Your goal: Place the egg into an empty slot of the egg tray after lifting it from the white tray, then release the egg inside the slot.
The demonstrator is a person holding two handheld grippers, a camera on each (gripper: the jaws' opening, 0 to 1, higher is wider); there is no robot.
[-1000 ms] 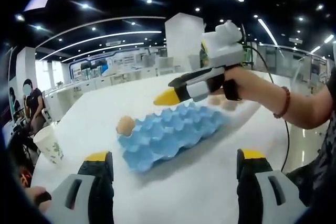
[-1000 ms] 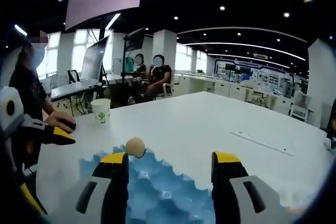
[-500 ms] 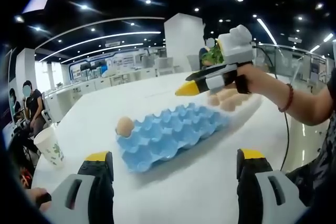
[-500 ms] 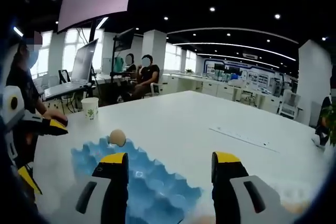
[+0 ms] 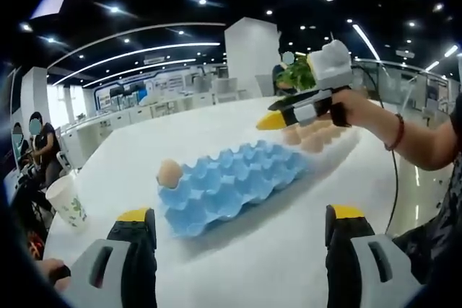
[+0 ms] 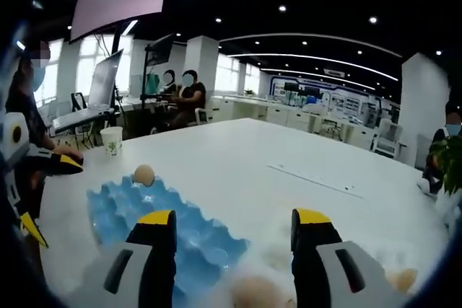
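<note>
Right gripper (image 5: 278, 119) has shifted from blue egg tray (image 5: 227, 182) to tan eggs (image 5: 312, 137); jaws spread, empty.

The right gripper (image 6: 232, 239) has its two yellow-tipped jaws standing apart with nothing between them. Beyond and to the left of its left jaw lies the blue egg tray (image 6: 144, 221) on the white worktop (image 6: 289, 178), with one egg (image 6: 144, 174) sitting in a slot at the tray's far corner. Just ahead, between the jaws and low down, a blurred egg (image 6: 254, 293) shows; another egg (image 6: 399, 279) lies to the right of the right jaw. The left gripper (image 6: 43, 167) comes in from the far left, and a paper cup (image 6: 111, 141) stands beyond it.
</note>
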